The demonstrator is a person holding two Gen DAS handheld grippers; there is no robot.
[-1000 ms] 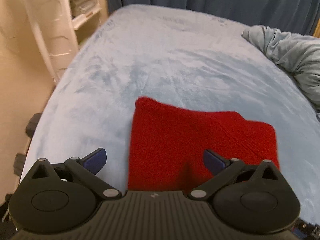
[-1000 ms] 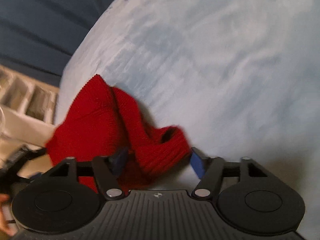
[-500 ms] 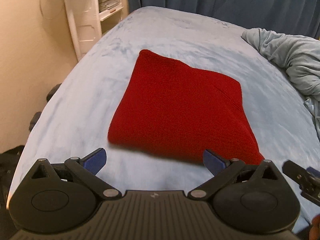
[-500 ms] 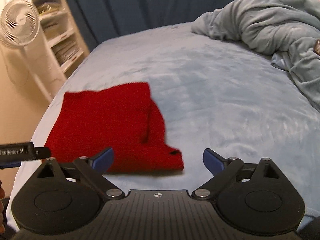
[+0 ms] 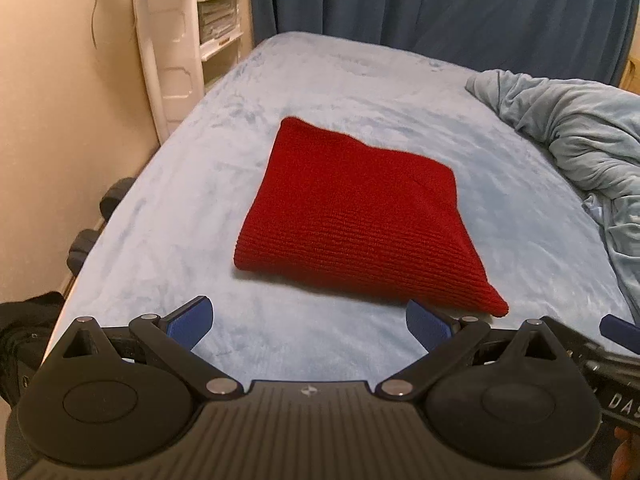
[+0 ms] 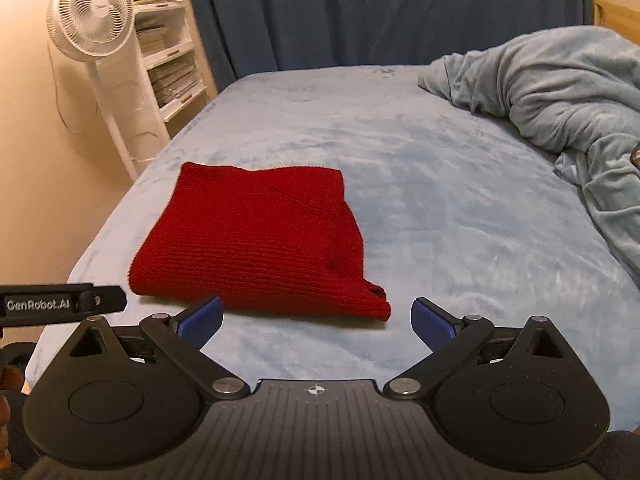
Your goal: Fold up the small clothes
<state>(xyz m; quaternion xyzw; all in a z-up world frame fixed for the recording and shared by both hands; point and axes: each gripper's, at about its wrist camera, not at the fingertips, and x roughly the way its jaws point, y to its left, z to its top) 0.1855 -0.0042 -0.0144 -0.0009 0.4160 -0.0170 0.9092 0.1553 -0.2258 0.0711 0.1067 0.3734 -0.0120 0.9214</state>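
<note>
A folded red knit garment (image 5: 360,216) lies on the pale blue bed (image 5: 360,84); dark curtains (image 5: 440,4) hang behind. The left gripper (image 5: 308,326) is spread and empty; the right gripper (image 6: 318,320) is opening, empty.

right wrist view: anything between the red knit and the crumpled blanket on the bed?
Nothing. In the right wrist view, only bare light-blue bed cover separates the folded red knit from the crumpled blanket. The left wrist view shows the same bare stretch.

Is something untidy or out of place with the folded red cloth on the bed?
Mostly neat. The red knit cloth lies folded on the bed, but its near right corner sticks out with a small gap between layers.
</note>
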